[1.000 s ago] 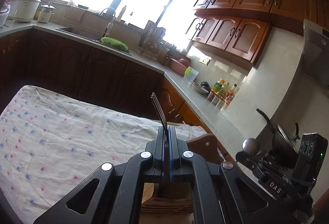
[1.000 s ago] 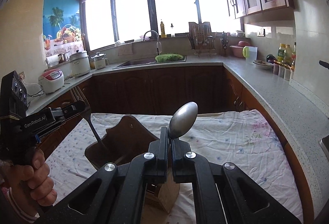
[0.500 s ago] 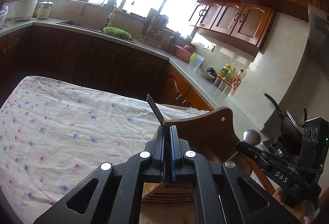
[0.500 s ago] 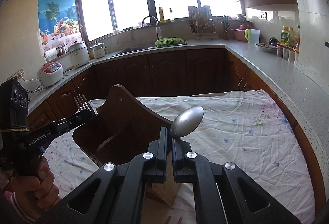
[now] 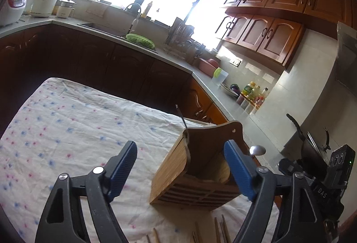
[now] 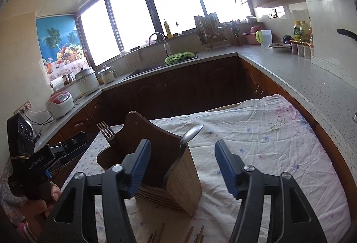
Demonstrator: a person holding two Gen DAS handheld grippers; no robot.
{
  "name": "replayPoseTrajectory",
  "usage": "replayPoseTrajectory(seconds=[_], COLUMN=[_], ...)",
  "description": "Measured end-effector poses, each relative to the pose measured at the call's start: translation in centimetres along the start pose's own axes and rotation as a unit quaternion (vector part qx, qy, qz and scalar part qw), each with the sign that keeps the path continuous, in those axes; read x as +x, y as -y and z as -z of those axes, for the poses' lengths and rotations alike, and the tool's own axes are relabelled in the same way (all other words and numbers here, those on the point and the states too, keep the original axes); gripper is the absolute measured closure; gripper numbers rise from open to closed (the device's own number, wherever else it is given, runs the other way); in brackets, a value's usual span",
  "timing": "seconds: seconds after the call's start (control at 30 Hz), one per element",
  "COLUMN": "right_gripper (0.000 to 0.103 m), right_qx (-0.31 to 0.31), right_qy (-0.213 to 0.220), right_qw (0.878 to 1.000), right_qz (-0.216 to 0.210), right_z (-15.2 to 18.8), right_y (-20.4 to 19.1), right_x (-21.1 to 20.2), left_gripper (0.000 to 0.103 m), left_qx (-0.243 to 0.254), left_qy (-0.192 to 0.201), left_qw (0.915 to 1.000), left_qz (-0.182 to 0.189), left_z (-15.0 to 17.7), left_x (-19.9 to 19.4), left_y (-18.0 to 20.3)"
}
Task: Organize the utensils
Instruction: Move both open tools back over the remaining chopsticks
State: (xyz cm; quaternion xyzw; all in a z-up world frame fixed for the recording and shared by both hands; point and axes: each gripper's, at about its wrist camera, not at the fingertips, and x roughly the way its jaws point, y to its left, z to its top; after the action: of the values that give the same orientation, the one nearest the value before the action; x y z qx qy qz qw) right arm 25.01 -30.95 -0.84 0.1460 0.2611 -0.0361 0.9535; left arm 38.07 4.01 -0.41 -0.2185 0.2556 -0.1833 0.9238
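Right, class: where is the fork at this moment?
The fork stands tines-up in the wooden utensil holder on the cloth-covered table, at the holder's left end in the right wrist view, opposite the spoon; both jaws are open.

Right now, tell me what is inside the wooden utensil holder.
A fork and a spoon stand in the wooden holder, heads up. Its walls hide their handles and the bottom, so anything else inside cannot be seen.

Clearance around the wooden holder (image 6: 165, 167)

You have open tablecloth (image 6: 263, 142) right of the holder; its raised back panel, the fork (image 6: 107, 131) and spoon (image 6: 191, 131) block overhead entry, and chopsticks (image 5: 221, 229) lie in front.
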Motion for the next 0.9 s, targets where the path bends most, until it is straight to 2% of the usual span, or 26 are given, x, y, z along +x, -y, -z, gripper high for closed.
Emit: replayPoseTrajectory(seconds=[0.03,0.07,0.1,0.3,0.47,0.63,0.9], right_gripper=[0.017,0.004,0.0,0.0,0.0,0.0,0.0], right_qx=[0.007,0.012,0.016,0.016,0.023,0.031,0.024], right_qy=[0.004,0.009,0.018,0.03,0.024,0.008,-0.022], right_qw=[1.0,1.0,1.0,0.999,0.999,0.999,0.999], right_qz=[0.003,0.004,0.004,0.007,0.005,0.003,0.013], right_z=[0.4,0.9,1.6,5.3,8.1,10.6,13.7], right_y=[0.2,0.3,0.4,0.1,-0.2,-0.5,-0.6], right_x=[-0.7,-1.5,-2.4,-6.2,-8.7,-10.2,-11.4], left_gripper=[0.008,0.007,0.007,0.007,0.007,0.007,0.007], left_qx=[-0.003,-0.005,-0.006,-0.003,-0.003,0.003,-0.001], left_qy=[-0.004,-0.004,-0.003,0.0,-0.012,-0.035,-0.063], left_qw=[1.0,0.9999,1.0,0.9993,0.9977,0.9952,0.9926], left_qz=[-0.008,-0.009,-0.006,-0.037,-0.067,-0.092,-0.104], left_z=[0.6,1.2,1.9,6.0,9.9,12.5,14.8], left_x=[-0.9,-2.0,-3.1,-9.7,-13.2,-15.3,-16.3], left_y=[-0.1,-0.1,-0.1,-0.1,-0.7,-0.2,0.5])
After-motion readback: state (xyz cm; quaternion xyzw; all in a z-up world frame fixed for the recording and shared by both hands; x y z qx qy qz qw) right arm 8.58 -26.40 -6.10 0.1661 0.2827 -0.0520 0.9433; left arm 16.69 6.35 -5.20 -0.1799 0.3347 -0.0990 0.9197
